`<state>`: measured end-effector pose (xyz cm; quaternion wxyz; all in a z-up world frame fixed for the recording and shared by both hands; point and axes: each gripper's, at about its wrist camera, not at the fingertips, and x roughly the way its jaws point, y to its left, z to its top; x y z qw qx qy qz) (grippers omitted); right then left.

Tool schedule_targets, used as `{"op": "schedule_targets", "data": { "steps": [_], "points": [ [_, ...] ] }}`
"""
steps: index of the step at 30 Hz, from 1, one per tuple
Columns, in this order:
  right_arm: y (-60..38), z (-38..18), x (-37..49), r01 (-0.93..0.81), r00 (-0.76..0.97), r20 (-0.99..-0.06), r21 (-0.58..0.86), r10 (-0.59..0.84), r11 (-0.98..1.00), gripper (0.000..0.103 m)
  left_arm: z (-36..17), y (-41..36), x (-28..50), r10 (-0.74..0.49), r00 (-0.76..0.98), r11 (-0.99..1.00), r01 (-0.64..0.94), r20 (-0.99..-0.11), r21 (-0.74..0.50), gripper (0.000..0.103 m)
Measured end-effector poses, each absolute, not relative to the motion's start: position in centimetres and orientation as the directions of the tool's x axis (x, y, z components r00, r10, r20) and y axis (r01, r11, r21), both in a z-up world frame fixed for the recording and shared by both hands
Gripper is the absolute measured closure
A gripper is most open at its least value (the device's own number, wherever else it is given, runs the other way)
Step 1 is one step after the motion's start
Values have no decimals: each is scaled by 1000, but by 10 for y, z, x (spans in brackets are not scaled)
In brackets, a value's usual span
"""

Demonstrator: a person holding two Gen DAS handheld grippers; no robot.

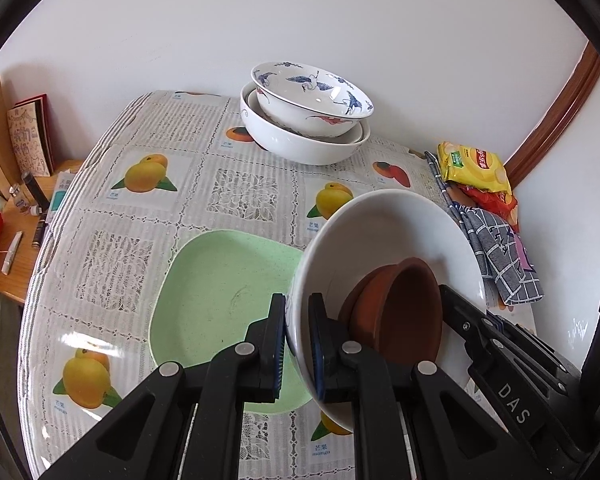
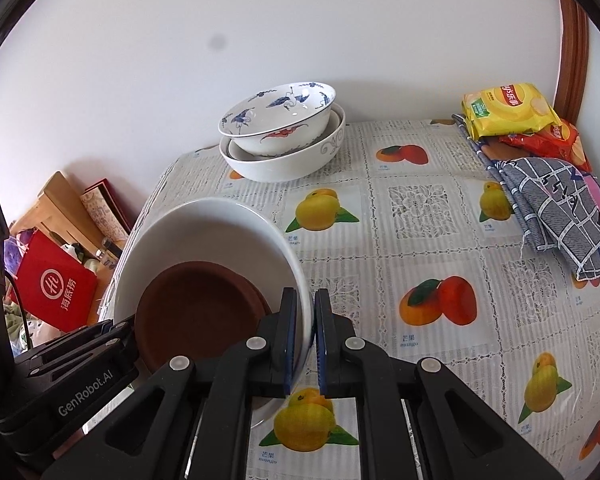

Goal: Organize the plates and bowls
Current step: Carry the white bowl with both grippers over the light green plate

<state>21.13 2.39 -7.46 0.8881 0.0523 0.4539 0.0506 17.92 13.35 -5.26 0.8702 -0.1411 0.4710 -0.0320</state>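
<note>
A large white bowl (image 1: 388, 232) (image 2: 208, 232) hangs tilted above the table, with two stacked brown dishes (image 1: 400, 312) (image 2: 196, 312) lying in it. My left gripper (image 1: 298, 308) is shut on its left rim, and my right gripper (image 2: 306, 300) is shut on the opposite rim. A pale green square plate (image 1: 220, 292) lies flat on the tablecloth, under and left of the bowl. At the back by the wall stands a stack of white bowls (image 1: 308, 120) (image 2: 284, 140), the top one painted with blue cranes.
The table (image 2: 420, 216) wears a lace cloth with fruit prints. Yellow and red snack packs (image 2: 512, 116) and a folded checked cloth (image 2: 560, 216) lie at its right edge by the wall. A low wooden side table (image 1: 16, 256) with small clutter stands to the left.
</note>
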Motion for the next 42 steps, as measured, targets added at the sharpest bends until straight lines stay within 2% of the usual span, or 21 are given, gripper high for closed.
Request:
{"op": "schedule_targets", "data": {
  "steps": [42],
  "points": [
    [80,-144,241,-126,453,-875,129,173,984,95,-112,195,187,-142,487,938,-212,-862,-275,92]
  ]
}}
